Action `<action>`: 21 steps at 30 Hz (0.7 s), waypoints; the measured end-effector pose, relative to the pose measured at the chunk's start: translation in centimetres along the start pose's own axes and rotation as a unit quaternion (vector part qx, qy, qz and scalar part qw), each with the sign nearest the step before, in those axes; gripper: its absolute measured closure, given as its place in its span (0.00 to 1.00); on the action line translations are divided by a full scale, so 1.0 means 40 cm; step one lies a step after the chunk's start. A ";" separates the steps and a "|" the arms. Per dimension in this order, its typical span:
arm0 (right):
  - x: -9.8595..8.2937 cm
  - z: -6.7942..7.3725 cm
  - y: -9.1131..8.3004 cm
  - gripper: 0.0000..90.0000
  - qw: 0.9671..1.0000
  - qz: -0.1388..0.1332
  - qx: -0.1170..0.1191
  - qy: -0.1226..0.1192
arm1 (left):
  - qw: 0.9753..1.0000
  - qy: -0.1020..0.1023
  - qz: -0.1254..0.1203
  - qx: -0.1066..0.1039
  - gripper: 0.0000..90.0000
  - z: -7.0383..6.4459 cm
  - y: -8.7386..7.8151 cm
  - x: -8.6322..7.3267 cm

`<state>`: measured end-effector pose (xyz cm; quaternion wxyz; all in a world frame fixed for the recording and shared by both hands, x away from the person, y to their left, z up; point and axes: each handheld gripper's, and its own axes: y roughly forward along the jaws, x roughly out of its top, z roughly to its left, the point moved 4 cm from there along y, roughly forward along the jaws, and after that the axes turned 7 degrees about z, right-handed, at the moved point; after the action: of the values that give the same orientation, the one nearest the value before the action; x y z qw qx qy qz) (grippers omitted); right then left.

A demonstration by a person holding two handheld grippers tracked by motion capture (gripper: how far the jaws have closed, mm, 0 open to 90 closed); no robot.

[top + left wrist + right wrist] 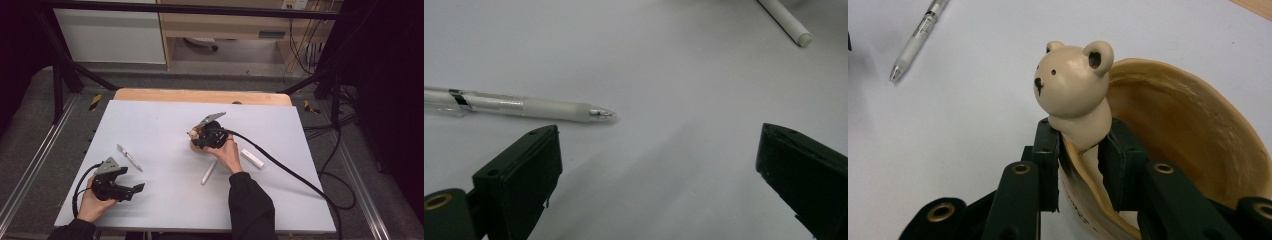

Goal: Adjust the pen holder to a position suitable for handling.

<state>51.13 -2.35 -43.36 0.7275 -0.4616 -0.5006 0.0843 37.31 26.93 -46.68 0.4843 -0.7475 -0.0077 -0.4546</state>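
The right tongs (1080,165) pinch the rim of a tan bowl (1193,135) just beneath its bear figure (1073,85), mid-surface (165,125). The left tongs (659,175), spread wide, hover beside a clear pen (519,106); its label is unreadable. A white marker (209,172) and a white cap (252,158) lie nearby.

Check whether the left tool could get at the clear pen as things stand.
Probably yes. The left tool is open, and the clear pen lies on bare table just ahead of it, nothing between. The right tool is busy on the bear cup.
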 end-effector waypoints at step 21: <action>0.007 0.001 -0.035 0.49 0.999 -0.030 -0.019 0.006 | 1.000 0.001 0.001 0.001 0.05 -0.001 0.001 0.001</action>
<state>50.74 -2.96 -42.12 0.7235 -0.4611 -0.5112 0.0503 37.31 26.88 -46.68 0.4851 -0.7464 -0.0070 -0.4554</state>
